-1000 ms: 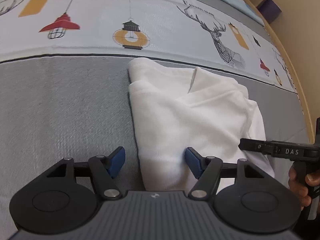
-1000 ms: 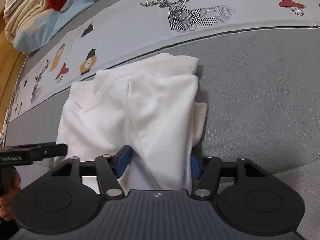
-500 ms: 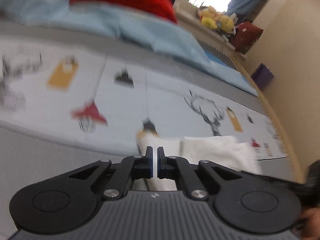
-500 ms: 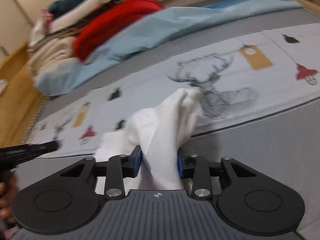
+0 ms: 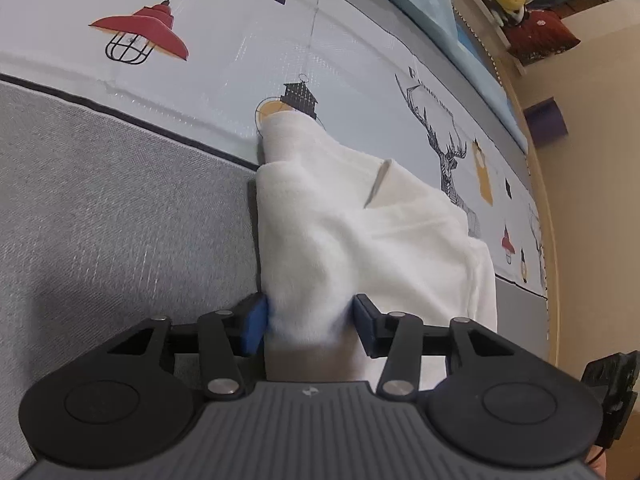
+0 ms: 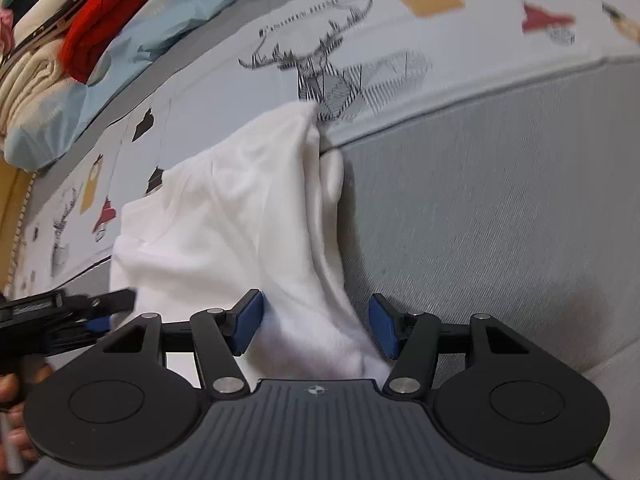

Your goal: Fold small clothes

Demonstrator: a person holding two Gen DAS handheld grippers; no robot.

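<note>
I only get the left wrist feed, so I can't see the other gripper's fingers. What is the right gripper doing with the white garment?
Observer: The right gripper has its jaws apart, with the near edge of the white garment lying between its blue pads; neither pad visibly presses it.
Operator: Anything on the bed I can't see?
Observer: Yes, a red cloth lies at the far left, on a light blue sheet.
Operator: Is my gripper visible from there?
Observer: Yes, the left gripper shows at the left edge, against the garment's left side.
</note>
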